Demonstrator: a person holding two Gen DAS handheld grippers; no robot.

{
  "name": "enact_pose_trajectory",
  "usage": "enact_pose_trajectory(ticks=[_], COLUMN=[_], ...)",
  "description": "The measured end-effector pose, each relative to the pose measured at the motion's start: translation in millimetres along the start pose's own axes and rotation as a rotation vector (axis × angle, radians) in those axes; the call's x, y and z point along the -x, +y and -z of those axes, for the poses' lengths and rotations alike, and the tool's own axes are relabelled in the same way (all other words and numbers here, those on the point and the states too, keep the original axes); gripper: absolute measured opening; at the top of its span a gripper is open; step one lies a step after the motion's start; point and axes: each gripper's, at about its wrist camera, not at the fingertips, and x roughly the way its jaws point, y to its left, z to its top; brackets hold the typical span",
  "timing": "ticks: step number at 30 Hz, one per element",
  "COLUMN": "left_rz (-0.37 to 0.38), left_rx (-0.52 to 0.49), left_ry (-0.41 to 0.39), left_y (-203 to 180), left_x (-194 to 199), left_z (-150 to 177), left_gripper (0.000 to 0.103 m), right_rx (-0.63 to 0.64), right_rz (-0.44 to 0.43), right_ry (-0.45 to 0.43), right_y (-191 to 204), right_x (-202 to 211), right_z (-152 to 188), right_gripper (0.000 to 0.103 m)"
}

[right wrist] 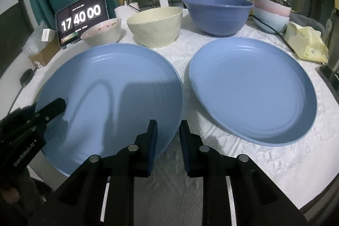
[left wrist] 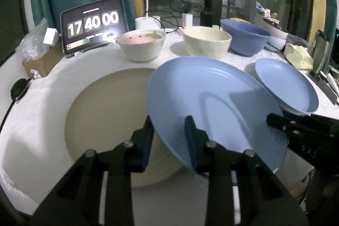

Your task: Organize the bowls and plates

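Worktop [right wrist: 243,166]: two plates in front, side by side and apart. Left plate [right wrist: 110,94] is tilted, overlying a larger plate [left wrist: 106,111] beneath it; its near rim sits between both claws, left claw [left wrist: 169,137] and right claw [right wrist: 168,135]. Right plate [right wrist: 252,90] lies flat. Behind them a row of bowls: small bowl [right wrist: 103,32] leftmost, middle bowl [right wrist: 156,24], large bowl [right wrist: 218,14]; stacked bowls [right wrist: 271,12] far right. Tablet [right wrist: 81,16] stands behind-left.

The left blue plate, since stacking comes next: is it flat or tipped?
Tipped. The left blue plate slants up over the beige plate, its rim between the left gripper's jaws.
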Motion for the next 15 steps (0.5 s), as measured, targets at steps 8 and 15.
enact_pose_trajectory(ticks=[8, 15], left_rz=[-0.007, -0.001], left_rx=[0.006, 0.006], left_ry=[-0.028, -0.048], left_y=[3, 0], left_x=[11, 19], left_z=[-1, -4], left_gripper=[0.03, 0.03], right_rx=[0.009, 0.004], right_rz=[-0.006, -0.01], right_ry=[-0.031, -0.059], right_y=[5, 2], right_x=[11, 23], right_z=[-3, -6], right_gripper=[0.023, 0.023])
